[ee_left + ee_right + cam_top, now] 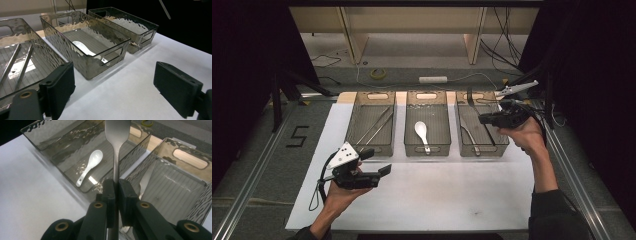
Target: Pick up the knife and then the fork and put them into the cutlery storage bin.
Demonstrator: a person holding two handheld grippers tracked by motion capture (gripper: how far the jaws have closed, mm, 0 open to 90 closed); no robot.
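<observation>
The fingers of the right gripper [116, 192] were clamped on the thin handle of a metal utensil [117, 150], probably a fork or flat spoon; its broad end ran out of the top of the right gripper view, so its kind could not be told for sure. In the high view the right gripper [486, 119] hung over the right bin [501, 141], with the utensil [470, 100] standing up from the fingers above that bin's far half. On the floor of the right bin lay another metal piece [469, 135], and a silvery shape [145, 182] showed through the bin's wall just right of the clamped fingers.

The fingers of the left gripper [113, 86] stood wide apart with nothing between them, only bare white counter [130, 92]. In the high view the left gripper [379, 170] sat above the counter [437, 195], on the near side of the left bin [354, 127] and well apart from the right bin.

Left of the right bin stood the middle bin [409, 125], holding a white ceramic spoon [422, 134], bowl toward the far end. The left bin held long metal chopsticks [374, 127], lying lengthwise. All three smoky clear bins stood side by side along the far edge of the counter.
</observation>
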